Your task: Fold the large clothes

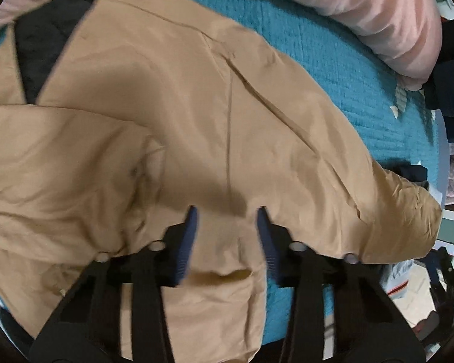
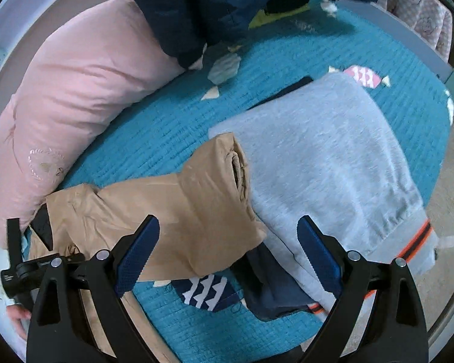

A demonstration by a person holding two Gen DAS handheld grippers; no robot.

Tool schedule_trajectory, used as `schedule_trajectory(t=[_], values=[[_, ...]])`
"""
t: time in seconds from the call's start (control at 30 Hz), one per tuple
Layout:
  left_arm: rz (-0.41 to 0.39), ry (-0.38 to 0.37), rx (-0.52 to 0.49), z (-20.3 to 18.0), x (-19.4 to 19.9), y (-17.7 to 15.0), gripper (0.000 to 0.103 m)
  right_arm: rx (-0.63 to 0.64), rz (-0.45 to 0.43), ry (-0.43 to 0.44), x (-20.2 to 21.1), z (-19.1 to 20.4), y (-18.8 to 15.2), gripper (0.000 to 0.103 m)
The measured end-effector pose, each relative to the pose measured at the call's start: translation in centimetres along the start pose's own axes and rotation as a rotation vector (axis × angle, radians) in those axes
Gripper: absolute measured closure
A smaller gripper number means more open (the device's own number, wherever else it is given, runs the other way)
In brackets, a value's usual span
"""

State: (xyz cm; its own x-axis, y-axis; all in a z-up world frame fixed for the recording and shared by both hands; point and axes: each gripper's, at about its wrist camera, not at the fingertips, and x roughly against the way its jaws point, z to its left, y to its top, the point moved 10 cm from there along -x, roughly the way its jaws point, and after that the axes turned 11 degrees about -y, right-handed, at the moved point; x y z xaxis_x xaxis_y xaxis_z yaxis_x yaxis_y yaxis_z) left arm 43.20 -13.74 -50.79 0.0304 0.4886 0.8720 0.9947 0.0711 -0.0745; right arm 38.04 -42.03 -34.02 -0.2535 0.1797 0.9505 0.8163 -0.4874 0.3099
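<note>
A large tan jacket (image 1: 196,115) lies spread on a teal bed cover (image 1: 333,69), its dark lining (image 1: 42,51) showing at the upper left. My left gripper (image 1: 227,211) hovers open just above the jacket's lower part, holding nothing. In the right wrist view the jacket's tan sleeve (image 2: 196,199) lies with its cuff resting against a folded grey sweatshirt (image 2: 327,163). My right gripper (image 2: 227,227) is open and empty above the sleeve end, left finger over the sleeve, right finger over the grey sweatshirt.
A pink duvet (image 2: 69,90) runs along the far side of the bed. A dark navy garment (image 2: 221,6) lies at the head. A navy patterned cloth (image 2: 205,290) and dark fabric sit under the sleeve. The bed edge and floor (image 2: 451,211) are right.
</note>
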Motion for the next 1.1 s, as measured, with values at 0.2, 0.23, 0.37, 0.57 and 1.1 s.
schedule_trajectory(t=[0.2, 0.23, 0.37, 0.57, 1.1], values=[[0.050, 0.052, 0.012, 1.9, -4.2, 0.2, 0.101, 0.013, 0.063, -0.012, -3.5, -0.1, 0.2, 0.037], [0.041, 0.044, 0.024, 2.1, -4.6, 0.3, 0.101, 0.011, 0.080, 0.004, -3.9, 0.2, 0.1, 0.043], [0.045, 0.034, 0.037, 2.2, -4.8, 0.6, 0.101, 0.015, 0.124, 0.039, -6.0, 1.2, -0.4, 0.092], [0.049, 0.034, 0.024, 2.4, -4.6, 1.0, 0.101, -0.054, 0.104, 0.108, -5.1, 1.7, -0.6, 0.095], [-0.016, 0.134, -0.175, -1.9, 2.4, -1.9, 0.038, 0.120, -0.047, 0.229, 8.3, 11.7, -0.6, 0.095]])
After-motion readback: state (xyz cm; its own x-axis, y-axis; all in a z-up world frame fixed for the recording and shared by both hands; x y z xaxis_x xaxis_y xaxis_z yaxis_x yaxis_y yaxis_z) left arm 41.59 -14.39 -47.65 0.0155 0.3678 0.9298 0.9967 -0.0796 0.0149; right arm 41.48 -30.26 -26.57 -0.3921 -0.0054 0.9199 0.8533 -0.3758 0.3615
